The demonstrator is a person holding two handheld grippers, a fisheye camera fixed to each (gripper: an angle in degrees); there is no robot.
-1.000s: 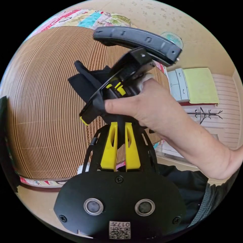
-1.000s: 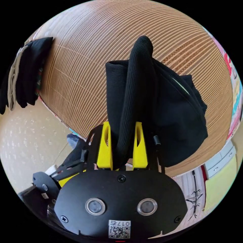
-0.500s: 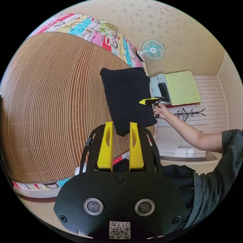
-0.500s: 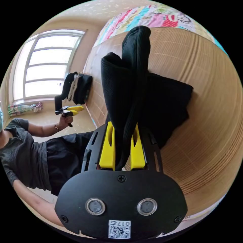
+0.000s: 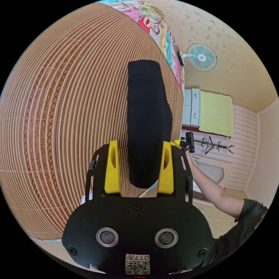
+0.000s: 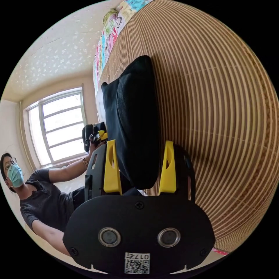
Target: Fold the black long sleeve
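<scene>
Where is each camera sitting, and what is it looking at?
Left gripper view: rides the left gripper, facing the folded black long sleeve on the striped mat; a forearm shows.
Right gripper view: rides the right gripper, facing the same black bundle; the person shows.
Shared: garment, mat, open jaws.

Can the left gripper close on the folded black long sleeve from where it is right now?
Probably yes. The left gripper is open, with its yellow fingers either side of the near end of the black long sleeve, which lies on the striped bamboo mat. Nothing sits between them.
</scene>
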